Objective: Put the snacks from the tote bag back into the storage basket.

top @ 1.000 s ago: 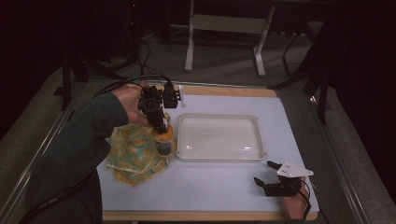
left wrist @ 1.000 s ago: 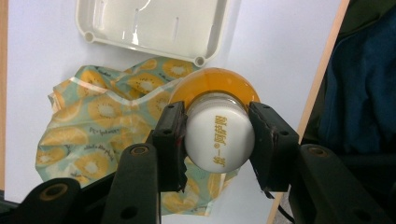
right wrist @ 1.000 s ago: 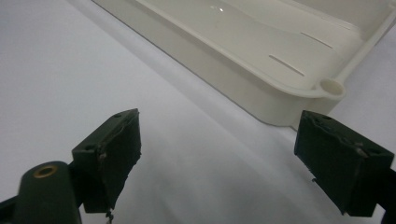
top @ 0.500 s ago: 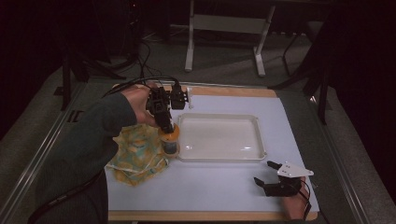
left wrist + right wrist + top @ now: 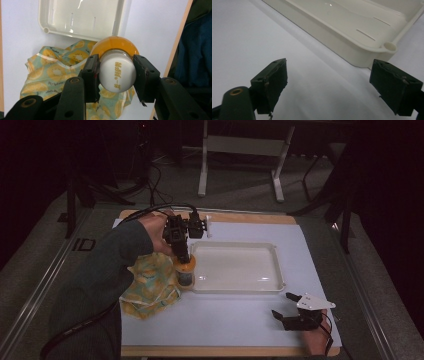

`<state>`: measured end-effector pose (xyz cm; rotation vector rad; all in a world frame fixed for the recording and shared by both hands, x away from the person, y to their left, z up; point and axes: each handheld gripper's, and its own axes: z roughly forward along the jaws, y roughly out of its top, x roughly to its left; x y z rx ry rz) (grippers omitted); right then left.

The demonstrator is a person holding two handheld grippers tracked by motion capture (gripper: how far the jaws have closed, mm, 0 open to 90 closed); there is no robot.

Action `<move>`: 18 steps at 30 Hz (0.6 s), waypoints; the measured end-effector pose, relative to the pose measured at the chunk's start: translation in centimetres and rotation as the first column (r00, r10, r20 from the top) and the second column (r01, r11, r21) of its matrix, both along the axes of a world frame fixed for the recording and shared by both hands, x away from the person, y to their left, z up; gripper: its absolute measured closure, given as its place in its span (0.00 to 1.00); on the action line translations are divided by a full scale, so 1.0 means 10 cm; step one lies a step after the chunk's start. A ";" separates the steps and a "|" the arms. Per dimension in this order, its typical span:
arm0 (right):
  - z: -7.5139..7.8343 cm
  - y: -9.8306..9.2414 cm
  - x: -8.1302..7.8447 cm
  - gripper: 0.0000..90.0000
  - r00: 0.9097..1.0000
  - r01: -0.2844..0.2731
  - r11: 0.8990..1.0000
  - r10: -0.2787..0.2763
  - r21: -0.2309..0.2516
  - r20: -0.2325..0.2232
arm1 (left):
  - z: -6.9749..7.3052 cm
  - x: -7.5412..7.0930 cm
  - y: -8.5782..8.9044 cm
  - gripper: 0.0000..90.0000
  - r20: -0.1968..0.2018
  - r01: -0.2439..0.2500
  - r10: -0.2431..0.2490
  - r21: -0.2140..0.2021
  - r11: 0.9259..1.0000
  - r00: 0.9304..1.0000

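My left gripper (image 5: 183, 261) is shut on a small jar (image 5: 185, 272) with a white cap (image 5: 117, 74) and an orange collar (image 5: 114, 44). It holds the jar just above the left rim of the white tray (image 5: 270, 251), over the edge of a yellow fruit-print cloth (image 5: 147, 287). In the left gripper view the two black jaws clamp the cap from both sides, with the cloth (image 5: 50, 72) and the tray (image 5: 105, 30) below. My right gripper (image 5: 289, 305) rests open near the table's front right corner, apart from the tray (image 5: 362, 47).
The white mat (image 5: 235, 320) covers the wooden table. Beyond the table stand a metal frame (image 5: 240, 150), cables and dark floor. A person's sleeve (image 5: 100, 280) reaches in from the lower left.
My left gripper has carried the jar from over the cloth rightward and up toward the tray's left rim. The right gripper has stayed put.
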<state>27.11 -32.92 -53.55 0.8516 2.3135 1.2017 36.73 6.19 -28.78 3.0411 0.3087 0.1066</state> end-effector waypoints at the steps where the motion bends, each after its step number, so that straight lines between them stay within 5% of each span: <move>1: 0.00 0.00 0.00 0.16 1.000 0.000 1.000 0.000 0.000 0.000 | 0.00 0.01 -0.01 0.65 -0.002 -0.003 0.003 -0.002 1.000 1.000; 18: 0.00 0.00 0.00 0.16 1.000 -0.001 1.000 0.001 -0.002 0.001 | 0.02 0.07 -0.14 0.65 0.004 0.004 -0.003 -0.030 1.000 1.000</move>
